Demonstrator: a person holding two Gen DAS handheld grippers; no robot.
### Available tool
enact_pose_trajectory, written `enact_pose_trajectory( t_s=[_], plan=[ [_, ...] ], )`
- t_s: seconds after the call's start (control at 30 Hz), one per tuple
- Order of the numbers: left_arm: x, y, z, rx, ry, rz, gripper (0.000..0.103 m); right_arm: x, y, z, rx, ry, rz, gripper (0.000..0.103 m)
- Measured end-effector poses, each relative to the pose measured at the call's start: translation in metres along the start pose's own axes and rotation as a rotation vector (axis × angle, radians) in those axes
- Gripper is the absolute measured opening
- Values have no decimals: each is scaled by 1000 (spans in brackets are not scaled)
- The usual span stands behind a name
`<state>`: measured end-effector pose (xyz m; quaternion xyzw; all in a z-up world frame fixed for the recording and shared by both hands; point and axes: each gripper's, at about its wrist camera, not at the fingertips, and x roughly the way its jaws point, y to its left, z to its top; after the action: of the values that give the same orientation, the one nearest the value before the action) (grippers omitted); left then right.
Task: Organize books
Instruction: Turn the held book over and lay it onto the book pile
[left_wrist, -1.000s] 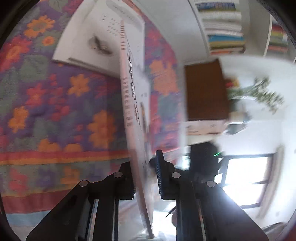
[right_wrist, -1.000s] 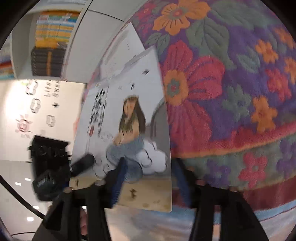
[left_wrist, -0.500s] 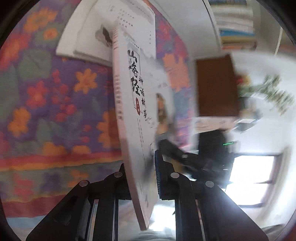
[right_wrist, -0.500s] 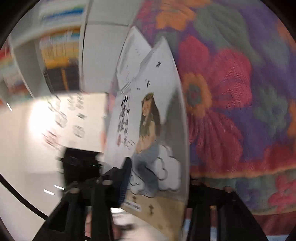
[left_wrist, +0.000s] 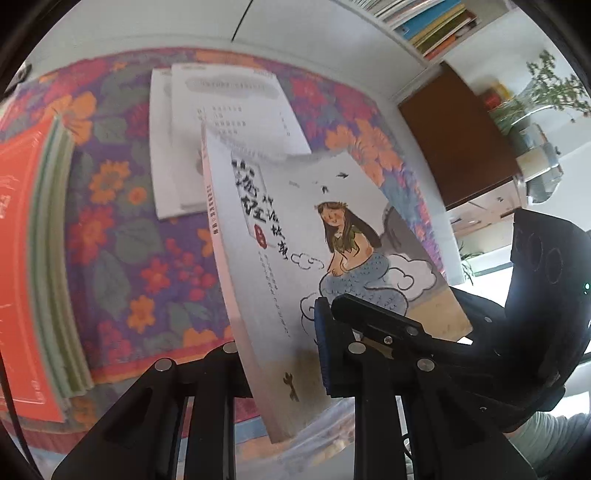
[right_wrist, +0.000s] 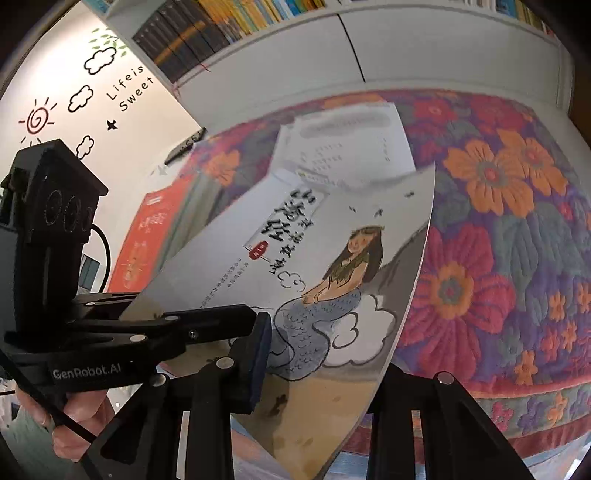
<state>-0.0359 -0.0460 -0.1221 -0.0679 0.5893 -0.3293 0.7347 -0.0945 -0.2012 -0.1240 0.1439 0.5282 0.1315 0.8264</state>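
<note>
2 grippers are sharing 1 load: in your left wrist view, your left gripper (left_wrist: 284, 354) is clamping the bottom edge of the mermaid-cover book (left_wrist: 314, 266), tilted above the floral cloth (left_wrist: 122, 251), with a white booklet (left_wrist: 221, 122) lying behind and a red book stack (left_wrist: 33, 258) at left. In your right wrist view, your right gripper (right_wrist: 325, 354) is pinching the same book beside the left one.
</note>
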Motion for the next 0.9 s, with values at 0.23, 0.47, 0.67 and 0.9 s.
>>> enact_pose_trajectory(
  t_s=[0.23,0.47,0.67,0.9],
  plan=[
    [-43,11,-7,35,-46,-23,20,-14,44,3,-123,-55,-49,31],
    [-114,34,-8,31,-193,16,20,-29,101,22,-179,-137,26,31],
    [-156,95,-21,-53,-246,97,20,6,162,40,-233,-137,126,31],
    [-167,151,-35,-99,-228,144,20,60,216,37,-262,-117,157,31]
  ],
)
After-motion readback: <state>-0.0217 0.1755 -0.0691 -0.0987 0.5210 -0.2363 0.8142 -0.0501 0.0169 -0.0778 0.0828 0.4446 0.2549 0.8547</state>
